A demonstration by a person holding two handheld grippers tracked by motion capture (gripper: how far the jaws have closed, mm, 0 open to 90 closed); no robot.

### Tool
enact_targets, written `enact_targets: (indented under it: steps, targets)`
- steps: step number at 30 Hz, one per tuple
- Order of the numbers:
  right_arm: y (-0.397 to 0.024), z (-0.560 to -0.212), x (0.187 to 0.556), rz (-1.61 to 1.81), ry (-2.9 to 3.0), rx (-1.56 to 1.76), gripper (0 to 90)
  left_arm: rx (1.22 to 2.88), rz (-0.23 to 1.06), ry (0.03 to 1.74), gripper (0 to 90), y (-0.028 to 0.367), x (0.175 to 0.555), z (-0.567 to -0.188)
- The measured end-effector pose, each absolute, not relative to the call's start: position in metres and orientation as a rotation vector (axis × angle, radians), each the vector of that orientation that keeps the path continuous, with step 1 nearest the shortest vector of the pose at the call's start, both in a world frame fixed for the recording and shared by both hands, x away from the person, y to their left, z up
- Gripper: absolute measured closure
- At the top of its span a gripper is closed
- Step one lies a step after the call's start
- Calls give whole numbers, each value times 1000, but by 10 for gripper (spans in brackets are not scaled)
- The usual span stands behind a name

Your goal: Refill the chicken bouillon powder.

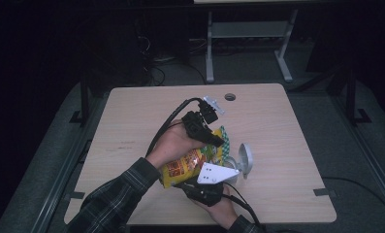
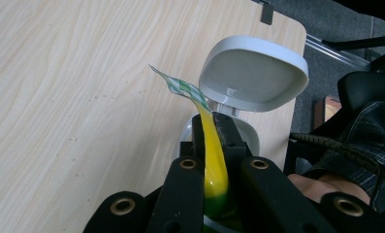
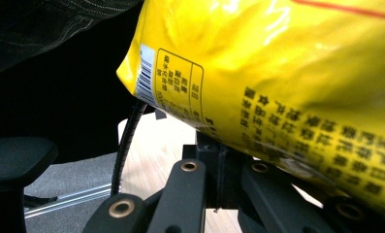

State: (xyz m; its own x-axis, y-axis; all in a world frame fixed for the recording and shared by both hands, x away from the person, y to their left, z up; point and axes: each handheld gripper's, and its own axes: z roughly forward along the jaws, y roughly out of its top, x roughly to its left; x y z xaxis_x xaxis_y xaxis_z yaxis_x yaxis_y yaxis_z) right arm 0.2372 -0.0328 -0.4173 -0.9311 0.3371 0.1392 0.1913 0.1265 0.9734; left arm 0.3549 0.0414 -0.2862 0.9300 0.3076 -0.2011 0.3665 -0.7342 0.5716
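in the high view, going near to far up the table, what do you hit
right tool in the nearer hand, shut on the yellow snack bag → yellow snack bag → left tool pinching the bag's green-checked top edge → round cable hole near the far edge of the light wooden table

One yellow snack bag (image 1: 192,162) sits at the centre of the high view. Just right of it stands one white lidded container (image 1: 241,162), its single lid raised. Two handheld grippers appear: the left gripper (image 1: 218,141) at centre frame, the right gripper (image 1: 207,187) below it. Two hands hold them, one each, along with two plaid sleeves. One wooden table (image 1: 132,126) carries it all, with one round cable hole near its upper edge.
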Motion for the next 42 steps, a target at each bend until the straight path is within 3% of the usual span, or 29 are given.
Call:
enact_targets:
  steps: [42]
  targets:
    - [-36, -415, 238, 1946, 2243, 542, 900, 2463, -111, 466, 898, 34, 354, -282]
